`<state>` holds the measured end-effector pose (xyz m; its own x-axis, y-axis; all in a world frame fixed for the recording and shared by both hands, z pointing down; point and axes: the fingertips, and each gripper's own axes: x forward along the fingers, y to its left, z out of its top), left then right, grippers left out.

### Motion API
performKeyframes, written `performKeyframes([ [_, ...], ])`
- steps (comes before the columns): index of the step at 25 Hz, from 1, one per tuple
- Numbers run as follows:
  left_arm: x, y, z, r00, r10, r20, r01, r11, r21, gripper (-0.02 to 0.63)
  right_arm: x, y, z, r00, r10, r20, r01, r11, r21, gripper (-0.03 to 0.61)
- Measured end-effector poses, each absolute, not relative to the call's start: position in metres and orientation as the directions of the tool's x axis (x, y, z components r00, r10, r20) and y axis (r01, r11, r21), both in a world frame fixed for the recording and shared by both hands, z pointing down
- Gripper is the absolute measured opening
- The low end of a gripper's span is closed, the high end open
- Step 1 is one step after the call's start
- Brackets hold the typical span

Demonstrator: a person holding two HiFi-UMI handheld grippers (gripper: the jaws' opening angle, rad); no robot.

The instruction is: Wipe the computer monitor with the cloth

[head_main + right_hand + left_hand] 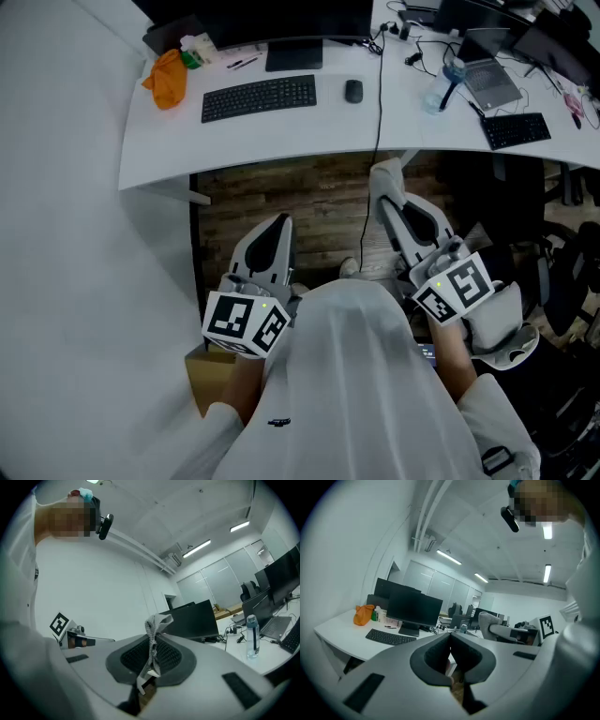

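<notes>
While you hold both tools low over the wood-plank floor [319,202], short of the white curved bench [281,142], the right tool [152,639] is clamped on the cloth [154,623], a pale grey knitted strip that is bunched above the ribbed dark pads and hangs down between them. Your left tool [450,638] has its jaws pressed together with nothing in them. The monitor [272,17], flat, black and dark, stands at the far edge of the bench, well apart from both tools. Before it lie a black keyboard [260,97] and a small mouse [352,91], with a crumpled orange bundle [167,80] to the left. A black cable [380,94] runs down across the bench, and a clear bottle [441,89] stands beside a grey laptop [492,84].
</notes>
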<state>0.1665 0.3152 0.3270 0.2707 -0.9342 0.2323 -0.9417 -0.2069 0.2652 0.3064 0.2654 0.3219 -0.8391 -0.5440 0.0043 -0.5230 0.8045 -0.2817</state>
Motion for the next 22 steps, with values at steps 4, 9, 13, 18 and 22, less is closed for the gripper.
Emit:
performKeyframes([
  [4,0.173,0.309,0.33,0.267,-0.935,0.233,-0.943,-0.204,0.264,0.018,0.313,0.257,0.321,-0.839,-0.544,-0.012,-0.519,0.807,-0.283,0.025],
  [9,0.18,0.303,0.334,0.264,-0.934,0.242,-0.944,-0.199,0.262,0.018,0.317,0.251,0.323,-0.839,-0.543,-0.016,-0.519,0.81,-0.272,0.025],
  [13,0.186,0.296,0.334,0.26,-0.934,0.245,-0.946,-0.195,0.259,0.018,0.325,0.245,0.324,-0.839,-0.543,-0.028,-0.514,0.809,-0.285,0.026],
  [18,0.198,0.29,0.335,0.255,-0.934,0.251,-0.949,-0.192,0.251,0.018,0.339,0.239,0.326,-0.838,-0.545,-0.032,-0.515,0.808,-0.285,0.029],
  [22,0.206,0.289,0.339,0.248,-0.934,0.257,-0.952,-0.186,0.242,0.018,0.349,0.235,0.33,-0.836,-0.546,-0.044,-0.512,0.807,-0.296,0.029],
])
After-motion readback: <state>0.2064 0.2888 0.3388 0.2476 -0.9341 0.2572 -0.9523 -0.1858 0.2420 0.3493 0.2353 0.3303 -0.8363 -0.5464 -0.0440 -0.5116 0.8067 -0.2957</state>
